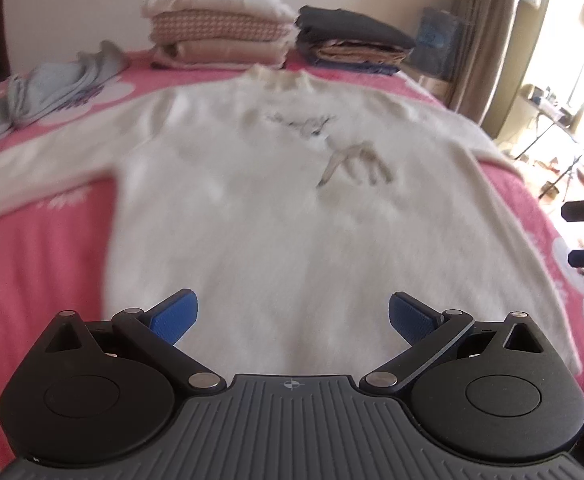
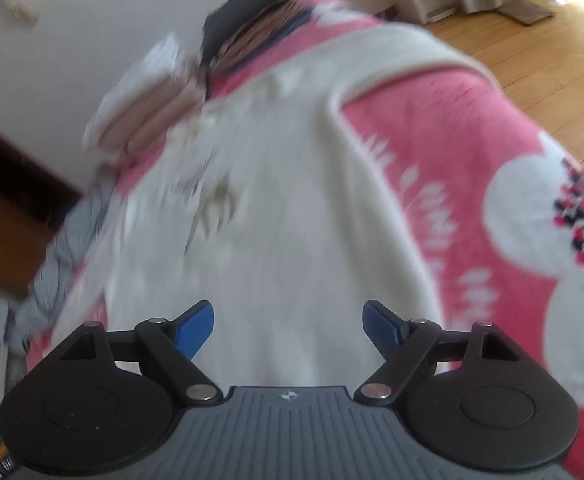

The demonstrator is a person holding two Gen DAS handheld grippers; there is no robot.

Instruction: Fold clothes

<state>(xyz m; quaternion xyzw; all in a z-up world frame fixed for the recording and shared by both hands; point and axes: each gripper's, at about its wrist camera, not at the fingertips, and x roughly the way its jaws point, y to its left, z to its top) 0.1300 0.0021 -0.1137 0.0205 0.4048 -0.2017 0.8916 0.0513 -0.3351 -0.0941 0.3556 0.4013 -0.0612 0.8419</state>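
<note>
Pink blanket (image 1: 43, 240) covers the bed; grey clothes (image 1: 47, 88) lie upper left, folded stacks (image 1: 219, 36) top centre. White sweater (image 1: 275, 208) lies spread flat mid-frame. Left gripper (image 1: 292, 316) and right gripper (image 2: 287, 326) hang over its hem, both released, holding nothing.

White sweater on pink blanket, right wrist view, blurred.
Right gripper (image 2: 287, 326) hovered over the white sweater (image 2: 275, 216), blue pads (image 2: 197, 326) spread wide, nothing between them. Beyond the sweater: folded clothes stacks (image 2: 247, 36). Right of it: pink blanket (image 2: 444, 152), wooden floor (image 2: 532, 44).
</note>
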